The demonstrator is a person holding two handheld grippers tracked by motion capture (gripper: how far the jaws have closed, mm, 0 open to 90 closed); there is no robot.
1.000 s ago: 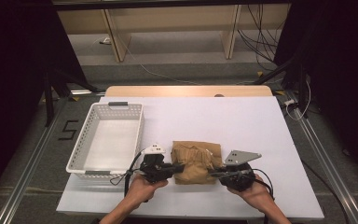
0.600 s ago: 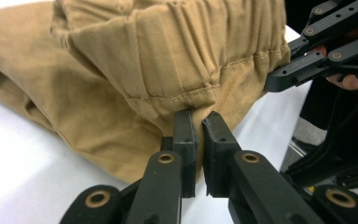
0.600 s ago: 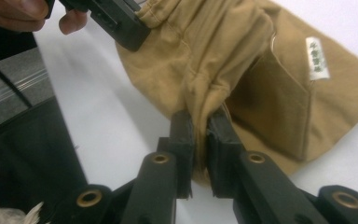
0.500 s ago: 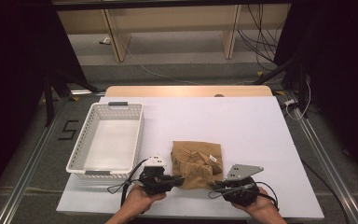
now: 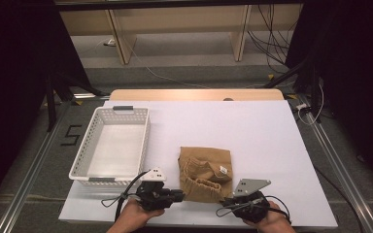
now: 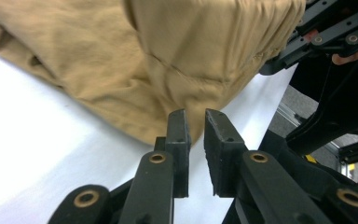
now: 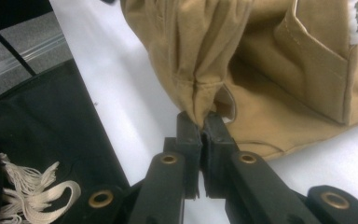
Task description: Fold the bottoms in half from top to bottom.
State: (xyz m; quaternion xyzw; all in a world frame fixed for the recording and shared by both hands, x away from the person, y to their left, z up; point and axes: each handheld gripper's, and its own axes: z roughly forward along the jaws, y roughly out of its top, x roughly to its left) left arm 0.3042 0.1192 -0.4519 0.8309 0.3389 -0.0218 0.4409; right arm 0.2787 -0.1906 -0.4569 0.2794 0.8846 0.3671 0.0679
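Shorts (image 5: 205,172) of tan cloth, folded on the white table (image 5: 262,141), pinched at the near edge by the right gripper (image 7: 201,127).

The right gripper's jaws are clamped on a gathered fold of the cloth, which rises straight up from their tips. The left gripper (image 6: 196,122) sits just short of the shorts' rounded edge, jaws parted by a narrow gap with nothing between them. A white mesh basket (image 5: 111,145) stands beyond and outward of the left gripper, apart from the shorts.
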